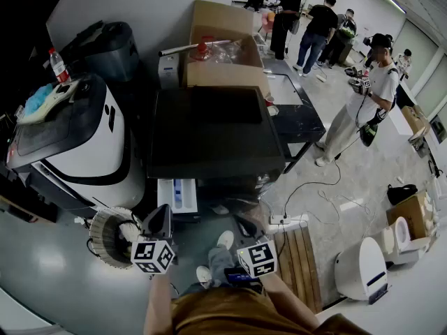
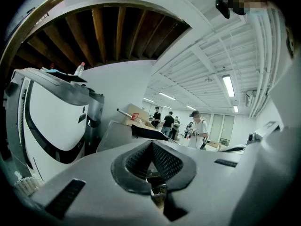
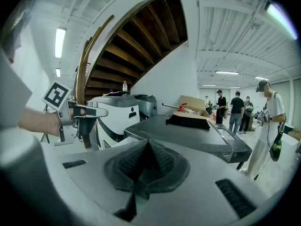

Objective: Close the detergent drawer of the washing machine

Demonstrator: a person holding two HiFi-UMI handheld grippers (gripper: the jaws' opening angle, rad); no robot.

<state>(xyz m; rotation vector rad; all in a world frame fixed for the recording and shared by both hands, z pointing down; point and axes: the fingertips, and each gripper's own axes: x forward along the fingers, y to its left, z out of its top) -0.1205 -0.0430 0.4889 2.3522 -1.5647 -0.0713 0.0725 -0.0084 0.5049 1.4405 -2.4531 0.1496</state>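
**Detergent Drawer Extended; Both Grippers Closed, Empty**

The left gripper (image 1: 159, 218) and the right gripper (image 1: 246, 225) hang just short of the front edge of the washing machine (image 1: 209, 131), well apart from each other. Each has its jaws pressed together on nothing. The detergent drawer (image 1: 177, 195), white with a blue compartment, projects from the front's left corner, just beyond the left gripper.

Left tongs (image 1: 159, 222), right tongs (image 1: 246, 226): jaws together, empty, held low, side by side.
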